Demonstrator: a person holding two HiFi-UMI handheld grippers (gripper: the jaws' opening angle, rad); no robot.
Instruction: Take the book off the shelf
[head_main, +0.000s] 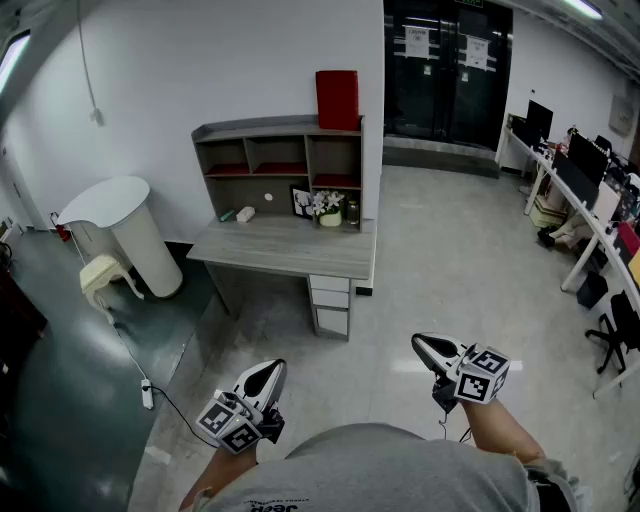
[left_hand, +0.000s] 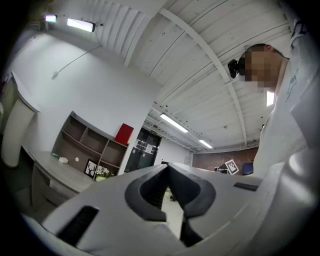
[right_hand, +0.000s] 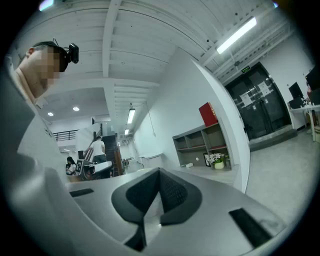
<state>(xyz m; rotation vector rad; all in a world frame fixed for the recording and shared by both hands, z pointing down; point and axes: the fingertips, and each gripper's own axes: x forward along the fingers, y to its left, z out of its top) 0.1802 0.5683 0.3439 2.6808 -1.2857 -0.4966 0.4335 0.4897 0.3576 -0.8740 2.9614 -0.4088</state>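
The red book (head_main: 337, 99) stands upright atop the shelf (head_main: 262, 128) at twelve o'clock, well apart from the left gripper (head_main: 270, 368) and right gripper (head_main: 422, 344), both pressed together on nothing; it looks stiff, probably fairly light, and is best pinched across its upper edge.

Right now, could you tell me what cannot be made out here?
Head view: the red book on the shelf top is too small to show any title.
Head view: the items on the desk are too small to name.
Left gripper view: the left claw hides the desk's legs.
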